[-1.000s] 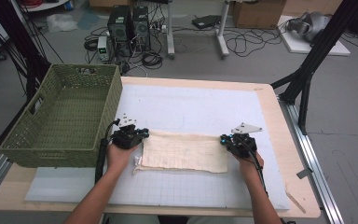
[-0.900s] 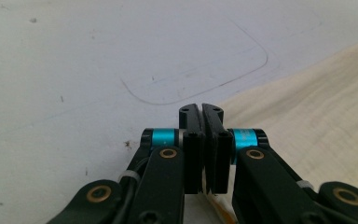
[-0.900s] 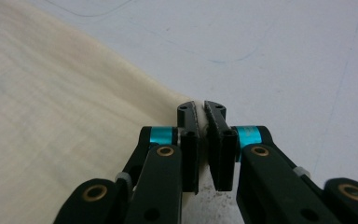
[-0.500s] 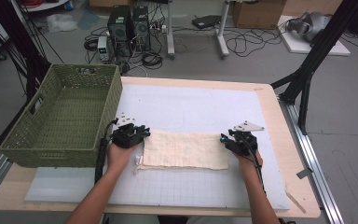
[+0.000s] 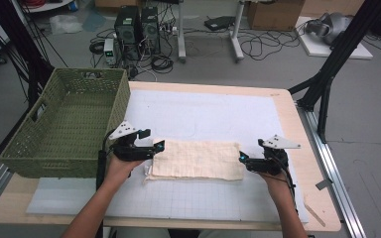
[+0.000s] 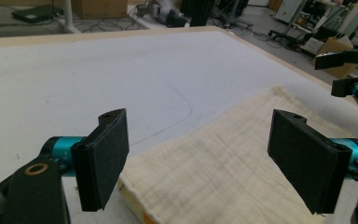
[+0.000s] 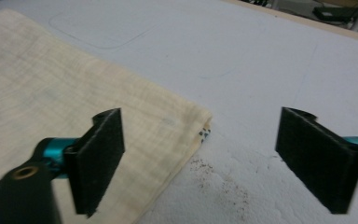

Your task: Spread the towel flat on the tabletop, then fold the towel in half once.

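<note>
Both pairs of jaws have just been opening and stand spread wide, nothing pinched. The left gripper point(image 5: 151, 148) hangs over one end of the single folded cream cloth point(image 5: 197, 159), the right gripper point(image 5: 248, 162) over the other end. A patterned underlayer peeks out at the cloth's corner, too small to read. One green wicker basket point(image 5: 64, 124) stands just beyond the left gripper.
</note>
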The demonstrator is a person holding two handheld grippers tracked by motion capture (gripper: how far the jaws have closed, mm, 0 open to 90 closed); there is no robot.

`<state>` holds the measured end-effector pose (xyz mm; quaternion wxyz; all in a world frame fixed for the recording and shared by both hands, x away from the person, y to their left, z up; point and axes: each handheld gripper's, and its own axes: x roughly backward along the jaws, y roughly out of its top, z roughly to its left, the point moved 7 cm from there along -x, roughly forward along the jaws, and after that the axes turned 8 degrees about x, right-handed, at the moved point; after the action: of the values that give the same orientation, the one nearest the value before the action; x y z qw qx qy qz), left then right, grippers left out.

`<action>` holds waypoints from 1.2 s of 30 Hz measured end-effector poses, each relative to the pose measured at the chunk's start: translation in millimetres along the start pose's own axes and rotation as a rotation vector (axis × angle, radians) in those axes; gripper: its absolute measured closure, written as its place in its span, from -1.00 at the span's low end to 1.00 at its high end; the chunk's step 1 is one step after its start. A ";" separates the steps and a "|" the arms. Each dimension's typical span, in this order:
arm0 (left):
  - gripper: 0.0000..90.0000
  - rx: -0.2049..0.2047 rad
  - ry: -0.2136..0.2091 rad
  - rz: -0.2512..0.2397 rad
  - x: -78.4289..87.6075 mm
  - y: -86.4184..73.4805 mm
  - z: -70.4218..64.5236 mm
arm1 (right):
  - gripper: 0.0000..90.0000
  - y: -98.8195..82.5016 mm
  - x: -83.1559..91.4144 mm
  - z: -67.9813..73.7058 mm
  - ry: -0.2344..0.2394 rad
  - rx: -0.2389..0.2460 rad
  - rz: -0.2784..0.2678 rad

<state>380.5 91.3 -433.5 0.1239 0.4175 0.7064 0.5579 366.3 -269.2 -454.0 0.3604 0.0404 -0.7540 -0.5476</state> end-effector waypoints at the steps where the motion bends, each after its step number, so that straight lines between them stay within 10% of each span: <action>1: -0.54 -0.004 -0.003 0.000 1.8 -0.8 -1.3 | -0.75 0.0 3.6 1.9 0.014 -0.010 -0.005; 9: -0.54 -0.006 0.009 -0.001 11.9 -11.5 -2.6 | -0.75 -6.0 18.6 16.4 0.063 0.071 0.010; 36: -0.55 0.010 0.026 0.028 13.6 -19.4 3.5 | -0.76 -2.1 20.0 8.5 0.059 0.007 -0.025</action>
<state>365.5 103.0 -448.0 0.1051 0.4205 0.7048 0.5615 345.8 -272.4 -447.0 0.3754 0.0672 -0.7444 -0.5482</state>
